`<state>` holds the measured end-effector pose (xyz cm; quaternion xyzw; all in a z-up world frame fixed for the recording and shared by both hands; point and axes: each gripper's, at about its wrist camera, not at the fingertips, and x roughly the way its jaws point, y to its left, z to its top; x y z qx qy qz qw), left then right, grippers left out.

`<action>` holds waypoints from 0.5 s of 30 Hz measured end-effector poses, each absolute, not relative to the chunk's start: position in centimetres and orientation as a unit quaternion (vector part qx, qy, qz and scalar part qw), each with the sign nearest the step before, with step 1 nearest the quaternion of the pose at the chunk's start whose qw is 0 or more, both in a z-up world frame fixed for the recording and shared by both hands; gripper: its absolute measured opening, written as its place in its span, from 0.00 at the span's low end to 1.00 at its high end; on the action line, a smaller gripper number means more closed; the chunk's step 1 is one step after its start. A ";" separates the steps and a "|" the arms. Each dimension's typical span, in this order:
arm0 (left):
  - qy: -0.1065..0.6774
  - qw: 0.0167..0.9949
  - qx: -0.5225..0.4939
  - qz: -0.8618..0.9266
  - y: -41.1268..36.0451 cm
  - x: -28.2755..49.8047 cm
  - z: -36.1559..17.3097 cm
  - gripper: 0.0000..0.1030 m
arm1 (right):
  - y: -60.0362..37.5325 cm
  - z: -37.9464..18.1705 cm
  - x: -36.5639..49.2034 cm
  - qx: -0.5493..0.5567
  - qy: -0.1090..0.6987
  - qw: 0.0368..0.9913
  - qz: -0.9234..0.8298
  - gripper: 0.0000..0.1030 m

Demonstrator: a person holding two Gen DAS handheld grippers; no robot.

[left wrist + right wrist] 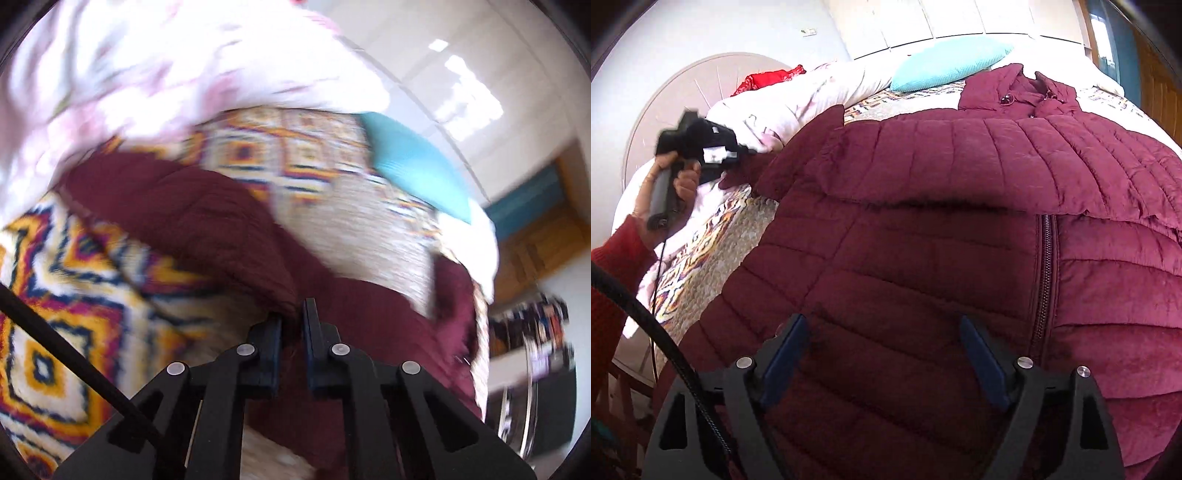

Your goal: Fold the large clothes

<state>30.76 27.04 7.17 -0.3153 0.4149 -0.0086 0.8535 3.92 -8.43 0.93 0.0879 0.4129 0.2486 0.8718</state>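
My left gripper (293, 314) pinches, as far as the blur shows, a sleeve of the quilted maroon puffer jacket (960, 221) spread across the patterned bed cover (74, 288); my right gripper (882, 354) hovers above it, jaws wide and empty. Folding looks barely started.
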 end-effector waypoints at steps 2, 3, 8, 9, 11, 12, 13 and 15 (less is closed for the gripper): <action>0.410 0.857 -0.309 -0.050 23.9 30.1 9.0 0.09 | -8.6 1.0 3.9 0.091 0.411 0.873 0.247 0.82; 0.406 0.859 -0.303 -0.069 22.4 29.7 9.8 0.09 | -8.8 1.1 3.8 0.094 0.409 0.875 0.240 0.77; 0.401 0.865 -0.231 -0.194 11.7 26.5 13.1 0.09 | -13.9 3.3 2.4 0.186 0.384 0.883 0.195 0.71; 0.404 0.865 -0.209 -0.213 9.5 26.0 13.2 0.10 | -15.5 3.8 1.9 0.207 0.373 0.886 0.181 0.71; 0.416 0.865 -0.150 -0.238 5.0 24.2 12.6 0.21 | -19.5 5.1 0.6 0.247 0.351 0.892 0.144 0.71; 0.423 0.865 -0.123 -0.242 3.1 23.5 12.1 0.32 | -21.2 5.6 0.0 0.258 0.342 0.895 0.125 0.71; 0.433 0.862 -0.095 -0.245 1.1 22.5 11.2 0.37 | -22.7 6.0 -0.5 0.266 0.335 0.898 0.106 0.72; 0.451 0.855 -0.065 -0.247 -1.3 20.7 9.8 0.39 | -25.4 6.9 -1.4 0.270 0.325 0.903 0.075 0.72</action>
